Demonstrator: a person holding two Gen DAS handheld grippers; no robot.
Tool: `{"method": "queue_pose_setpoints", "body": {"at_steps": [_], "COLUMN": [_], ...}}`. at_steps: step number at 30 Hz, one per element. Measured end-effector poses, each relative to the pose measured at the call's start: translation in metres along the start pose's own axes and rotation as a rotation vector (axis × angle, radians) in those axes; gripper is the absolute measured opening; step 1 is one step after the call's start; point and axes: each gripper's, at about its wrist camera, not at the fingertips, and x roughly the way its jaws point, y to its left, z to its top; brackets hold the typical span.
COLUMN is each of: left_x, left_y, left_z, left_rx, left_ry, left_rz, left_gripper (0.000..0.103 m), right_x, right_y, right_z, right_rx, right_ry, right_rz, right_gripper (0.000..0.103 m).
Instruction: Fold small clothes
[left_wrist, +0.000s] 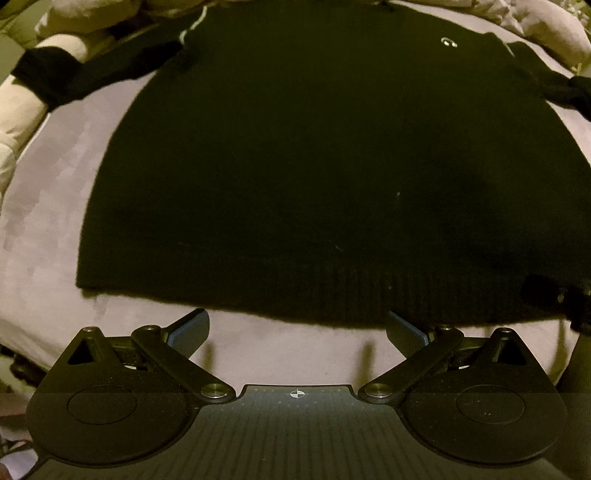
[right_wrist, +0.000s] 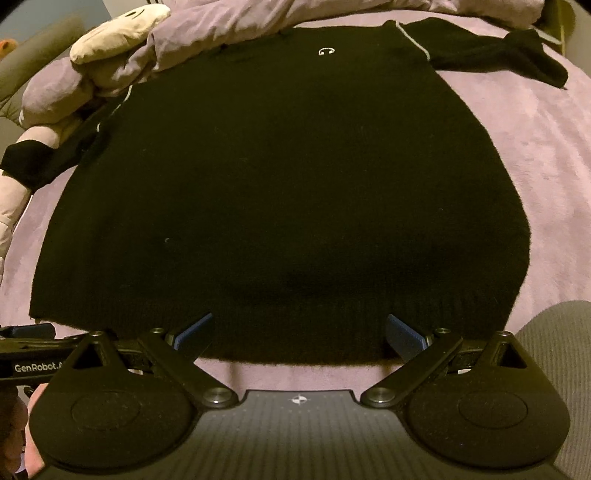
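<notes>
Garment: a black knit sweater (right_wrist: 280, 192) lies flat and face up on the bed (right_wrist: 546, 155), hem toward the near edge, collar toward the far edge where the bedding is bunched.
Sleeves: both spread outward; the one toward the bed's right side (right_wrist: 517, 55) lies flat on the cover, the other (right_wrist: 44, 162) drapes over a plush toy (right_wrist: 118, 33) by the far left corner.
Left gripper (left_wrist: 297, 330): fingers spread wide, holding nothing, poised at the near edge just short of the hem.
Right gripper (right_wrist: 299, 334): fingers likewise spread wide and empty, their tips over the ribbed hem; I cannot tell whether they touch it.
Done: the sweater looks laid out and smoothed, ready for folding.
Left: seemingly all the folding, since no sleeve is turned in and the body is not doubled over.
Progress: very early, by my reckoning; no fold made yet.
</notes>
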Motion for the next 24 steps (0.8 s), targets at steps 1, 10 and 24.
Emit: {"method": "queue_pose_setpoints", "body": {"at_steps": [1,10,24], "left_x": [0.001,0.012,0.089], "left_y": [-0.001,-0.005,-0.061], "left_z": [0.001,0.065,0.173], "left_rx": [0.001,-0.006,-0.083], "left_ry": [0.005,-0.068,-0.226], "left_rz": [-0.004,0.004,0.021], "left_gripper": [0.103,0.103,0.103], "right_x": [0.002,0.034,0.042], "right_y": [-0.002,-0.031,-0.110], "right_z": [0.005,0.063,0.099], "right_rx": [0.004,0.014,0.092], "right_ry": [-0.004,-0.156,-0.213], "right_rz": [0.005,0.048,0.314], "right_gripper": [0.099,0.099,0.099]}}
